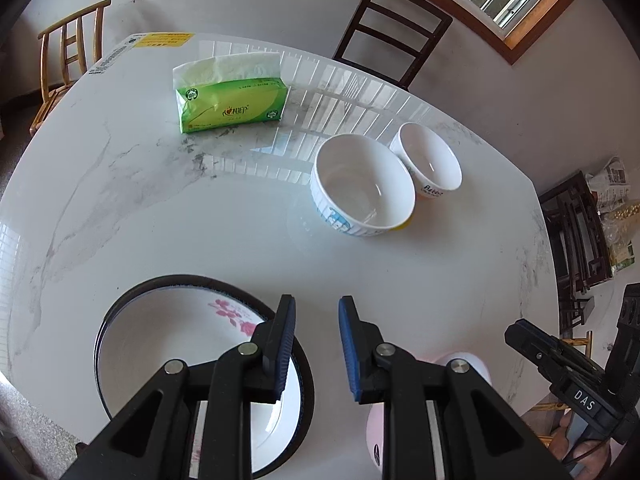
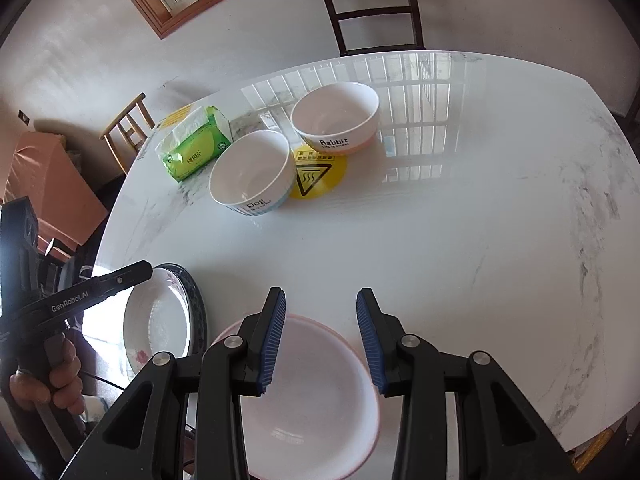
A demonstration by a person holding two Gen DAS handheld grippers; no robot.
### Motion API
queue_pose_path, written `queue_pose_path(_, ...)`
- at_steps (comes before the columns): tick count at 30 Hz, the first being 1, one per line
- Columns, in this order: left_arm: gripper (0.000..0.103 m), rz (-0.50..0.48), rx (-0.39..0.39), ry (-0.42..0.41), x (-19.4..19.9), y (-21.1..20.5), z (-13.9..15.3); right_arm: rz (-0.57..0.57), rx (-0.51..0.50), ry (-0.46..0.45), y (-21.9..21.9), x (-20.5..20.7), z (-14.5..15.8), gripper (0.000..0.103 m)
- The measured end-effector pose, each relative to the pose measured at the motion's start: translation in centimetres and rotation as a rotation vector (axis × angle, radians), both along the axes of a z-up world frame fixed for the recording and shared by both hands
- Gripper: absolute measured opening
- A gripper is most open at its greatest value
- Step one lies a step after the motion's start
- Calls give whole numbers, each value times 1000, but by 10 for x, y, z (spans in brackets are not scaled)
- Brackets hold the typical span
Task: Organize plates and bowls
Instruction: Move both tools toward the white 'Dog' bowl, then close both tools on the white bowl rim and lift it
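Glossy marble table (image 1: 200,220); glazed ceramic bowls (image 1: 362,186).

Left hand-held gripper (image 1: 317,344) above tabletop (image 1: 160,208), jaws apart.
Plate (image 1: 168,344) below left finger; two bowls (image 1: 362,186) (image 1: 430,160) touching; tissue pack (image 1: 232,102) beyond.

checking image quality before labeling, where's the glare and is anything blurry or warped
Left wrist view: window grille reflects on the marble table behind the Dog bowl; edges bend with fisheye. Right wrist view: same reflection right of the Rabbit bowl; the pink-rimmed bowl under the right gripper looks soft.
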State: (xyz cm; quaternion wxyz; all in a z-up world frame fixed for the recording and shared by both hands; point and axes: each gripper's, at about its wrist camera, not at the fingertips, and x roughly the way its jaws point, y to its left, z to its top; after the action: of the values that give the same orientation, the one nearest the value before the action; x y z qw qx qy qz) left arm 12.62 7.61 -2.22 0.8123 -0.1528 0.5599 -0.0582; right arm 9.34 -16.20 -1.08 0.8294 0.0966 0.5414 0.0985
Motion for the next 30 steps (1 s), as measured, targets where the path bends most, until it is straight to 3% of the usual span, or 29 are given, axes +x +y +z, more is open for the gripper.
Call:
queue_pose_path(15,23,44,-55,-21,85,0,-17,75,-23,59,47,90,-11,36)
queue_pose_path(30,23,62,-6,65,140,-8,-50,115,-61,171,73,173,-53,30)
